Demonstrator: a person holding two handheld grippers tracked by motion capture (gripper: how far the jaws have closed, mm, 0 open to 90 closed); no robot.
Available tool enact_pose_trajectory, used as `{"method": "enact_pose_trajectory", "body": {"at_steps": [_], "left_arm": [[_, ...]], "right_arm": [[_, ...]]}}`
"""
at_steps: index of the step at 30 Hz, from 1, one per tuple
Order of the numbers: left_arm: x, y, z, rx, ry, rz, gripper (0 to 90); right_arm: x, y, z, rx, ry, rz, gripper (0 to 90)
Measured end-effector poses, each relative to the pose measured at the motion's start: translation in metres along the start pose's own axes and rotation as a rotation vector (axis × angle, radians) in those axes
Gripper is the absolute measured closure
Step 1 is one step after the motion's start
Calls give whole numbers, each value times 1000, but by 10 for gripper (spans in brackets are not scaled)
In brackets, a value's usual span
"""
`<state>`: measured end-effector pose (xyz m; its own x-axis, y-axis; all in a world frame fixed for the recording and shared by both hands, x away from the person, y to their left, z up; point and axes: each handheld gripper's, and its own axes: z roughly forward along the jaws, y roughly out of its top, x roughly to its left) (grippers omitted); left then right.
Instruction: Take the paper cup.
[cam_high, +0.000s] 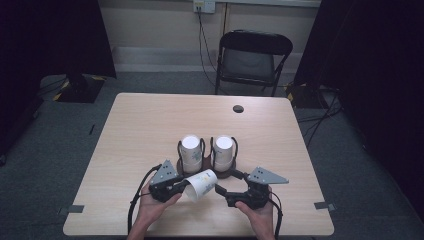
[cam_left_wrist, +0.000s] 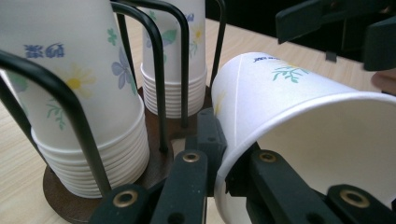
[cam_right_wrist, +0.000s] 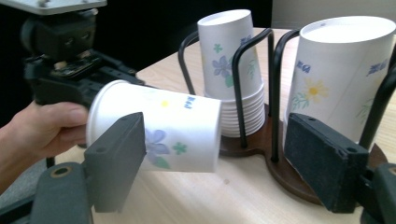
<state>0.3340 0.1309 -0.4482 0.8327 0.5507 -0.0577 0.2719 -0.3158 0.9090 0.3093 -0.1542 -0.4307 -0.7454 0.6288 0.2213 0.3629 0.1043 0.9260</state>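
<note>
the left gripper (cam_high: 181, 189) pinches the rim of a paper cup (cam_high: 201, 185), holding it sideways above the table (cam_high: 140, 125), just in front of the cup holder (cam_right_wrist: 280, 170). the right gripper (cam_high: 226, 195) waits, jaws apart. the cup looks light and crushable (thin wall), so the stiffer rolled rim seems the safest hold.

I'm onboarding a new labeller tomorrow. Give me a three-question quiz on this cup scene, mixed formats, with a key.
1. True or false: the left gripper grips the loose cup by its rim.
2. The loose cup lies: A) upright, B) on its side, C) inside the rack.
3. Fill in: the right gripper is ____, its jaws apart around nothing.

Key: 1 true; 2 B; 3 open.
</note>
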Motion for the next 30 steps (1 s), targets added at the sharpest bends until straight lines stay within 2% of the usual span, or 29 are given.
{"method": "enact_pose_trajectory", "body": {"at_steps": [4, 5, 6, 7, 9, 10, 12, 13, 14, 15, 21, 26, 28, 29, 30], "left_arm": [[0, 6, 3, 36, -20, 14, 878], [0, 9, 6, 56, -38, 19, 877], [0, 9, 6, 56, -38, 19, 877], [0, 11, 7, 66, -39, 27, 877], [-1, 14, 9, 82, -56, 30, 878], [-2, 15, 9, 89, -57, 38, 878], [-5, 18, 12, 149, -39, 82, 877], [-5, 18, 12, 149, -39, 82, 876], [-8, 19, 13, 167, -50, 83, 876], [-10, 20, 14, 163, -61, 76, 876], [-8, 22, 18, 192, -80, 72, 877], [-6, 24, 20, 215, -98, 48, 879], [-3, 25, 20, 236, -104, 35, 880], [-3, 25, 20, 236, -104, 35, 880], [-2, 26, 21, 233, -101, 23, 881]], "right_arm": [[4, -2, -1, 26, -16, -56, 206], [5, -4, 0, 33, -9, -78, 208], [5, -4, 0, 33, -9, -78, 208], [8, -5, 1, 34, -2, -105, 206], [10, -6, 3, 35, 13, -125, 203], [10, -6, 3, 35, 13, -125, 203], [15, -5, 4, 47, 21, -161, 185], [15, -5, 4, 47, 21, -161, 185], [15, -4, 5, 53, 31, -179, 181], [17, -3, 6, 69, 25, -199, 181], [21, -4, 10, 104, 41, -264, 173], [25, -5, 13, 123, 65, -308, 153], [27, -7, 16, 136, 58, -339, 146], [27, -7, 16, 136, 58, -339, 146], [29, -8, 17, 146, 53, -367, 142]]}}
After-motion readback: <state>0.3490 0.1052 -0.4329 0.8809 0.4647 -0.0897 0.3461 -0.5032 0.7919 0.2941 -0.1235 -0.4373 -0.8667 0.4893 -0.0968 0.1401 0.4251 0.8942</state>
